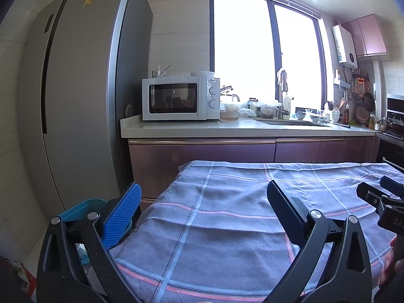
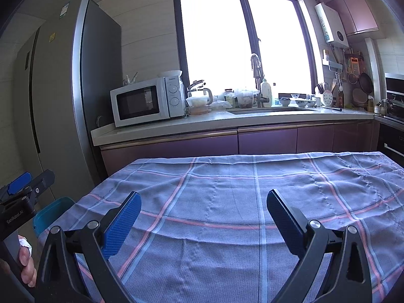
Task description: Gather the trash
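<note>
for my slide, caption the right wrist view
Open right gripper above a plaid tablecloth, microwave beyond.

right gripper agape over plaid tablecloth

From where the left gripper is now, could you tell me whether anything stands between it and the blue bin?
Nothing visible does. The left gripper, open, hangs above the cloth's left edge; the blue bin sits just beyond that edge, lower down.

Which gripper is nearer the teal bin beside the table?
Left. The left gripper hangs over the table's left edge, its left finger overlapping the teal bin. The right gripper sits over the middle of the checked cloth, farther right.
</note>
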